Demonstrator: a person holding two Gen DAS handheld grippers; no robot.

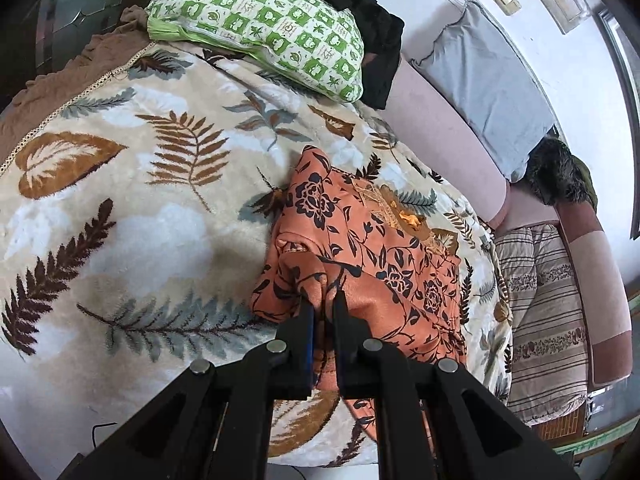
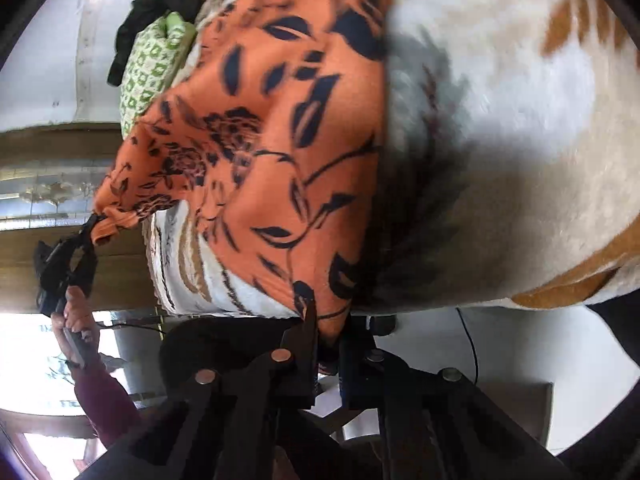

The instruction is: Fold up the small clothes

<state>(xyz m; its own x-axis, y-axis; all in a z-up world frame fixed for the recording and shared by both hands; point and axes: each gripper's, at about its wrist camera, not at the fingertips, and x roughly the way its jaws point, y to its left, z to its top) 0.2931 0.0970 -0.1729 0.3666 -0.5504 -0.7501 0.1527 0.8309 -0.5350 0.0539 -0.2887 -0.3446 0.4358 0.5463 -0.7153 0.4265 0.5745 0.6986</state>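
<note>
We have both tongs clenched on the orange garment (image 1: 372, 240): left gripper (image 1: 323, 300), right gripper (image 2: 328, 320), over the blanket (image 1: 120, 200).

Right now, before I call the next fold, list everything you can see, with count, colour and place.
Garment: one, orange with dark floral print, on the blanket, pinched at two edges.
Blanket: one, cream with brown and grey leaves, covering the bed.
Pillow: one, green and white checked, at the far end of the blanket.
Dark cloth: one, black, behind the pillow.
Grey cushion: one, against the wall.
Furry item: one, dark, beside the grey cushion.
Striped quilt: one, beige and brown, beside the blanket.
Left gripper: black, shut on the garment's near edge.
Right gripper: black, shut on another edge.
Hand: one, maroon sleeve, holding the left gripper.
</note>
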